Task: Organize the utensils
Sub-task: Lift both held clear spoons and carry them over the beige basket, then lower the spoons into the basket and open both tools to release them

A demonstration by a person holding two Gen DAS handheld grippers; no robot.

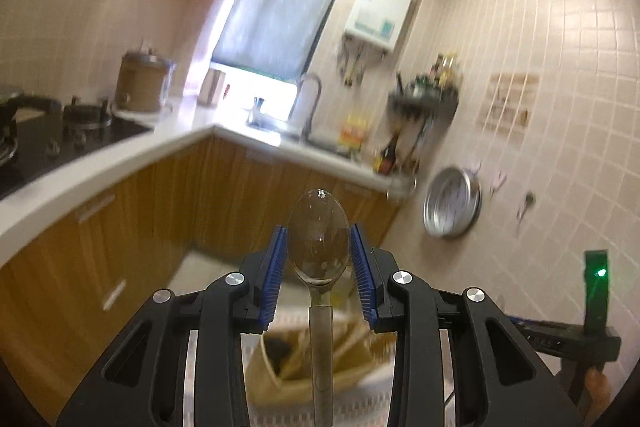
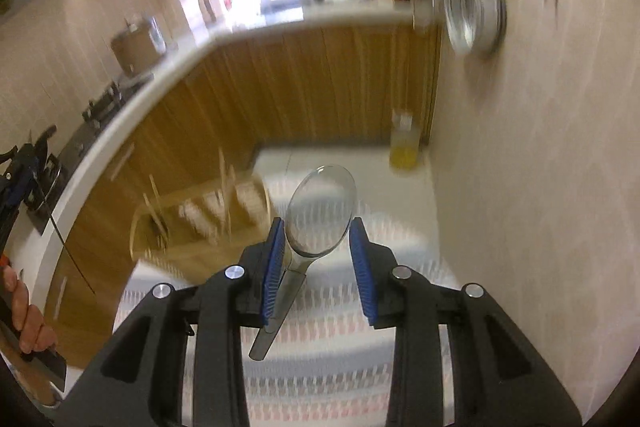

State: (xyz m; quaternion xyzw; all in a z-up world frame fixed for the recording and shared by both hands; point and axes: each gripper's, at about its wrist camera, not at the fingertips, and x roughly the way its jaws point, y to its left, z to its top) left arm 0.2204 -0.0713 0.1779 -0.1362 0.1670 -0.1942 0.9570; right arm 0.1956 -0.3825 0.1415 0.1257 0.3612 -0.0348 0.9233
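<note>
Two clear plastic spoons being carried: left claw (image 1: 319,254) clenching spoon (image 1: 319,243) bowl, right claw (image 2: 317,254) pinching second spoon (image 2: 320,211); light, slippery, gripping neck safer.

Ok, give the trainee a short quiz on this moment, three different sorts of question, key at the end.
1. True or false: the left tongs grip a clear spoon by its bowl, handle pointing back toward the camera.
2. Pick one: the right tongs grip a second spoon. What shows directly beneath them in the right wrist view?
A. a sink
B. a patterned cloth
C. a stove
3. Short answer: what round thing hangs on the tiled wall just past the end of the counter?

Key: 1 true; 2 B; 3 a metal pan.
</note>
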